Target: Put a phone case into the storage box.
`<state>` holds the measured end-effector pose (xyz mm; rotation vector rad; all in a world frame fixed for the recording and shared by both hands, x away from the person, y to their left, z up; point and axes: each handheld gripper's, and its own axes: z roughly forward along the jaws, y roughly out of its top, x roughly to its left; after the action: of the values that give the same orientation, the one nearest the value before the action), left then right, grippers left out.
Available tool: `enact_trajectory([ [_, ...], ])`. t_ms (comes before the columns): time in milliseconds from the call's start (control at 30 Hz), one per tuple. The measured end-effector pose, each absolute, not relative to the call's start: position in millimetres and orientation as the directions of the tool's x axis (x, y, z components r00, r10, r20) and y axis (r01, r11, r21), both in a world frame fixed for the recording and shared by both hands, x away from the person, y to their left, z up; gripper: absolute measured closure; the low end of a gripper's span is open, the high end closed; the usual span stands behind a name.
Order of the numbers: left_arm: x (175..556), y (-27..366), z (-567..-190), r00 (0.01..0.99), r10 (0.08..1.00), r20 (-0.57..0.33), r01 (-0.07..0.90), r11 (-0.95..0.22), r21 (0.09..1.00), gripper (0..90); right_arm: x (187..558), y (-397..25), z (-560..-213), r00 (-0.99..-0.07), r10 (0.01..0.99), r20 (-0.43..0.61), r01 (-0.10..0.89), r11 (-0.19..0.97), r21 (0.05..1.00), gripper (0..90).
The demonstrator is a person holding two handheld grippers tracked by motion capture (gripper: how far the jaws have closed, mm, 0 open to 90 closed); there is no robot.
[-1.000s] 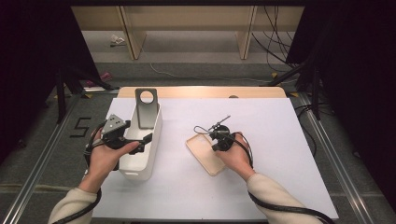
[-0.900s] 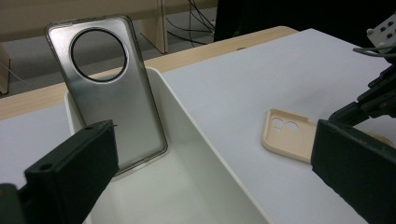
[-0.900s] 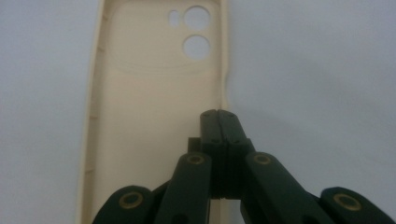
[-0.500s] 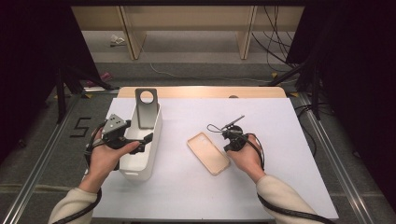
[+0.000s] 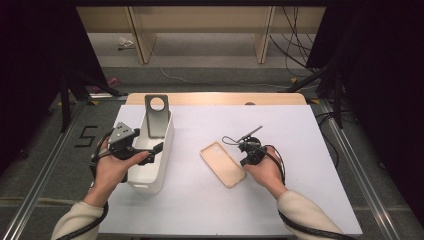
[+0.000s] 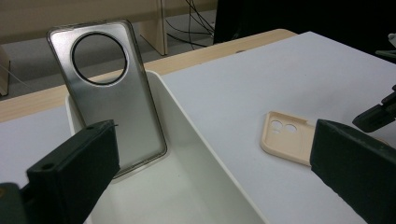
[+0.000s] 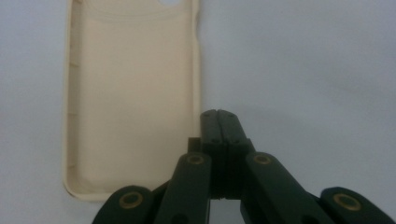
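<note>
A white-covered worktop (image 5: 300, 150) carries a white bin (image 5: 150, 170) toward its left side and a beige phone case (image 5: 223, 164) lying flat near the middle, hollow side up, with its camera cut-outs at the far end. In the bin a grey metallic case (image 5: 156, 115) with a large round opening near its top leans upright against the far wall (in the left gripper view it stands tilted back, its lower edge down inside the bin). The left gripper (image 5: 145, 150), held in the person's left hand (image 5: 112, 170), hovers at the bin's left rim with its jaws spread wide and nothing between them; in its own view the two black jaws stand far apart, one before the grey case and one before the beige case. The right gripper (image 5: 245, 155), in the right hand (image 5: 265, 172), sits just beside the beige case's right edge, low over the worktop. Its jaws are pressed together and empty, their tips just right of the case's long side wall in the right gripper view; whether they touch it I cannot tell
</note>
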<state>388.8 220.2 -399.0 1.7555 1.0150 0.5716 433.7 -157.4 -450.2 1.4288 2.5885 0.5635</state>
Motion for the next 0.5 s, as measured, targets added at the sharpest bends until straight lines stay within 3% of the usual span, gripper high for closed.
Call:
enact_trajectory([
  [33,388.1,220.6,-398.7,0.537,0.841,-0.075,0.372,-0.156,0.915,1.2,433.9,-159.1,-448.7,-0.557,0.828,0.059,0.774,0.493,0.397,89.0],
  [133,383.6,222.2,-398.4,0.539,0.839,-0.078,0.367,-0.15,0.918,1.7,434.4,-162.6,-443.7,-0.634,0.773,0.012,0.706,0.572,0.417,73.4],
  [267,374.7,225.4,-400.7,0.541,0.838,-0.072,0.356,-0.15,0.922,2.2,430.5,-164.7,-435.9,-0.81,0.576,-0.114,0.481,0.762,0.432,53.1],
  [500,363.4,225.4,-405.9,0.553,0.83,-0.074,0.353,-0.153,0.923,2.5,420.5,-167.0,-427.0,-0.923,0.286,-0.256,0.186,0.917,0.352,35.5],
])
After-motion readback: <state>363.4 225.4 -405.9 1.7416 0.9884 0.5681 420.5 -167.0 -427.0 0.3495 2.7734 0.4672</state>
